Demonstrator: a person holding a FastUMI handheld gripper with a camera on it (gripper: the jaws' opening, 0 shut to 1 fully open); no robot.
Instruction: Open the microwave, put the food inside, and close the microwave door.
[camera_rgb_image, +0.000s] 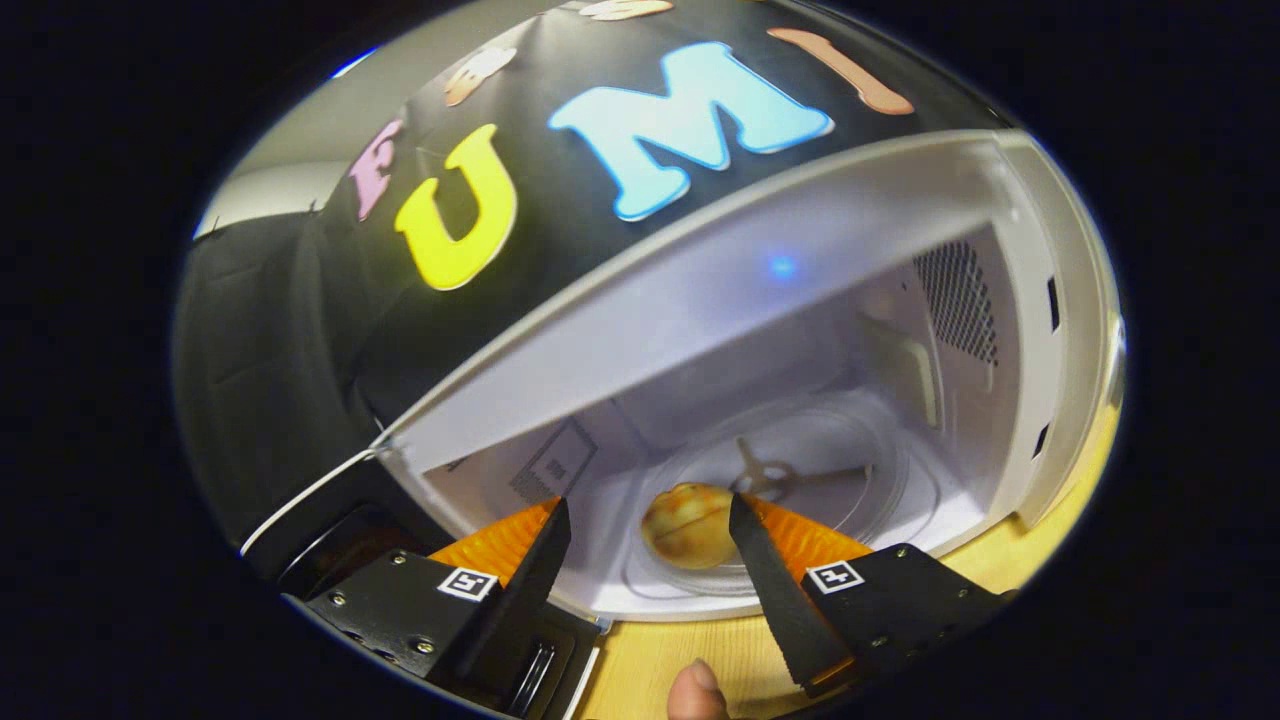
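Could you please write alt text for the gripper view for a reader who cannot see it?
A bun sits on the glass turntable inside the open microwave, just ahead of the open hand-held gripper, whose fingers are spread and not touching it. The microwave stands on a wooden table.

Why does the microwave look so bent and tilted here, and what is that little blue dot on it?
Gripper view: the fisheye lens curves the microwave edges. The blue dot looks like a light's reflection on the top. The bun on the glass plate is sharp between the open gripper fingers; a fingertip below is blurred.
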